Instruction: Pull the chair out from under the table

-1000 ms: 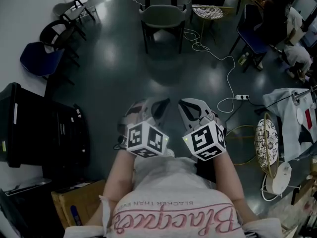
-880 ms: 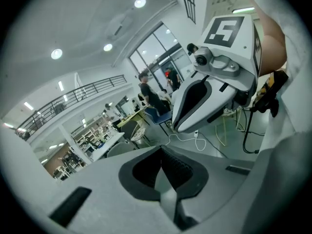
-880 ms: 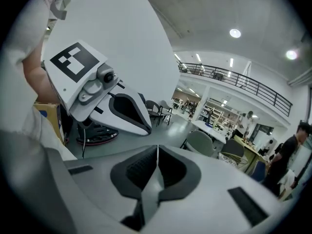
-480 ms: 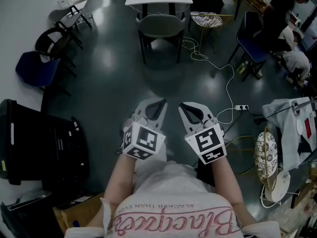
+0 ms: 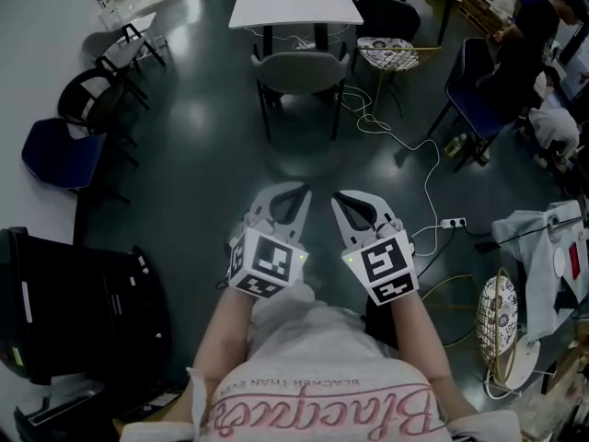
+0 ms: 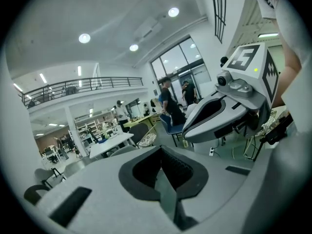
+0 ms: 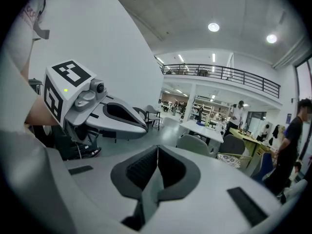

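- Dark glossy floor is filling a big open room.
- White table is standing far ahead, with the grey chair sitting tucked at its near side.
- White cable is trailing right of the chair.
- Left gripper and right gripper are hanging well short of the chair, jaws closed on nothing.

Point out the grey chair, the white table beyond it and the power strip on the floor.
grey chair (image 5: 301, 68): head view, on its backrest.
white table (image 5: 294, 9): head view, bare tabletop.
power strip (image 5: 452, 222): head view, its middle.
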`<state>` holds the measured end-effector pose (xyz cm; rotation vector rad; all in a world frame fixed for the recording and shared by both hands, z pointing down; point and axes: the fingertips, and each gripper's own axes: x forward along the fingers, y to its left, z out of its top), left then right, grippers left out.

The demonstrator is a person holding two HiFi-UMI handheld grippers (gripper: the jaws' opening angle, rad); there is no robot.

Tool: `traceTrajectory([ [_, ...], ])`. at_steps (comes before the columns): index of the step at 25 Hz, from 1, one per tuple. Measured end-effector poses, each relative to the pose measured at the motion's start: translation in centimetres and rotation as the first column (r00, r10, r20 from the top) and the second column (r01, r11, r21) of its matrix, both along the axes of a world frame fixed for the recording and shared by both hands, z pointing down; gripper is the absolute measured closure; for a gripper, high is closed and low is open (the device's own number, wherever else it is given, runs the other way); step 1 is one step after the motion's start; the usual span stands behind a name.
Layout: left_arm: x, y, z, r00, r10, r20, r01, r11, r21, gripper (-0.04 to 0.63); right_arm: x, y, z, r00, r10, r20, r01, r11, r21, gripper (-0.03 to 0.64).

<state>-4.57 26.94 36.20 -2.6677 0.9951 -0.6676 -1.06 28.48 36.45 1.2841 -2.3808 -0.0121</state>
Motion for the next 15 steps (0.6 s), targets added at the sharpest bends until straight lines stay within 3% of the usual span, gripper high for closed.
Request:
traceTrajectory([
  [11, -3.1, -13.0, 0.2, 1.000, 0.011, 0.014, -0.011, 1.000, 0.008, 0.591, -2.8, -13.2, -0.2, 1.000, 0.029, 0.003, -0.029, 0.999, 0.021, 0.611],
  [15, -4.6, -16.4, 0.2, 0.998, -0.045, -0.048, 0.044, 0.999, -0.020, 0.591, -2.6, -16.8, -0.6, 0.990, 0.113, 0.085, -0.114, 0.993, 0.012, 0.611],
])
